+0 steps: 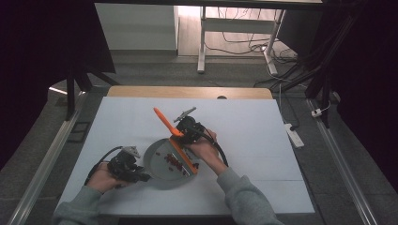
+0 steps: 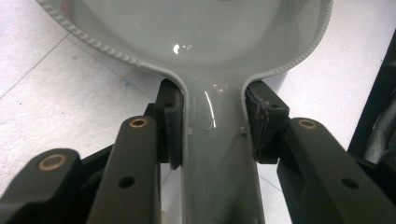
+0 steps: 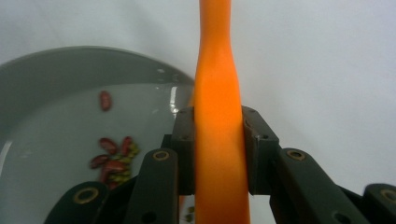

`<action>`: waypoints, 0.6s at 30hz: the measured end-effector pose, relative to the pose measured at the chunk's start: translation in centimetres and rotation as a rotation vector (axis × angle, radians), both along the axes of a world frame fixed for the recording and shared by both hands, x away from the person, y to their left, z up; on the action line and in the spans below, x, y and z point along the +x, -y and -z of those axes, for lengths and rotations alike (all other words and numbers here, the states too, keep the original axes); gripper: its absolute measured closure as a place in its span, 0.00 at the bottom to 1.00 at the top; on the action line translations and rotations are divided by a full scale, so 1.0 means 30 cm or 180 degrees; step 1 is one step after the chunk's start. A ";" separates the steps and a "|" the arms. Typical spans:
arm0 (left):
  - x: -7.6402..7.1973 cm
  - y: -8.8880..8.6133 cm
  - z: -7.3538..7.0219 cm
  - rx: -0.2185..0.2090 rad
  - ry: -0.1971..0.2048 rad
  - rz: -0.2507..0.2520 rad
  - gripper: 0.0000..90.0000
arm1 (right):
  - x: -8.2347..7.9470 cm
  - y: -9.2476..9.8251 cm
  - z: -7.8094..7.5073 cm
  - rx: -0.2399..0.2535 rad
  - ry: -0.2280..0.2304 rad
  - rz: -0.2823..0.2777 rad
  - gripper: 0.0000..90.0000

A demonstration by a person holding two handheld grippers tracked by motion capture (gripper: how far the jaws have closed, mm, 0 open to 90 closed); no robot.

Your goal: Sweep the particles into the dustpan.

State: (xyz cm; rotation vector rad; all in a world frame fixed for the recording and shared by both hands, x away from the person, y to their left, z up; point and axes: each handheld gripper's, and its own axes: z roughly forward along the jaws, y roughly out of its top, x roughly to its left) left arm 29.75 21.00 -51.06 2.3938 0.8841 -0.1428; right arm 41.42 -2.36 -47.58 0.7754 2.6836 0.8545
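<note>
1. Nearest you, your left hand-held gripper [image 1: 141,177] is clenched on the handle [image 2: 219,154] of the grey dustpan [image 1: 162,164], one pad on each side where the handle narrows. Keep that grip firm and the pan flat on the counter [image 1: 244,140] so the beans cannot slide under its lip.
2. In the pan lie red beans [image 3: 109,161] mixed with a few small green ones, gathered towards the middle, one red bean apart nearer the far rim. Judge the sweep as nearly done.
3. Your right hand-held gripper [image 1: 184,137] is grasping the orange brush [image 1: 180,157] by its handle [image 3: 218,140], which points up and away from you. The brush head rests across the pan's right edge.
4. Draw the brush inward with short, low strokes, bristles touching the surface, and don't flick: light beans may well hop out.
5. Beyond the pan the counter looks bare, so tidy the heap instead of reaching farther.
</note>
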 end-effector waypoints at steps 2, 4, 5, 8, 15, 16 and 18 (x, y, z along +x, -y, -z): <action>0.000 0.000 0.001 0.0003 -0.0002 0.0002 0.68 | -0.016 -0.005 -0.002 0.0043 -0.0008 -0.0030 0.78; 0.000 0.000 0.001 0.0008 -0.0001 0.0002 0.68 | -0.029 -0.005 -0.009 0.0212 -0.0108 -0.0052 0.78; 0.000 0.000 0.001 0.0009 0.0001 0.0002 0.68 | -0.035 -0.006 -0.013 0.0274 -0.0156 -0.0083 0.78; 0.000 0.000 0.001 0.0005 0.0003 0.0000 0.68 | -0.063 -0.022 -0.022 0.0408 -0.0280 -0.0222 0.78; 0.000 -0.001 0.003 0.0008 0.0003 0.0001 0.68 | -0.090 -0.004 -0.080 0.0538 -0.0021 -0.0209 0.78; 0.000 -0.001 0.003 0.0005 0.0001 0.0001 0.68 | -0.086 0.010 -0.087 0.0540 0.0016 -0.0172 0.78; 0.000 -0.001 0.003 0.0004 0.0000 0.0001 0.68 | -0.076 0.041 -0.097 0.0560 0.0066 -0.0104 0.78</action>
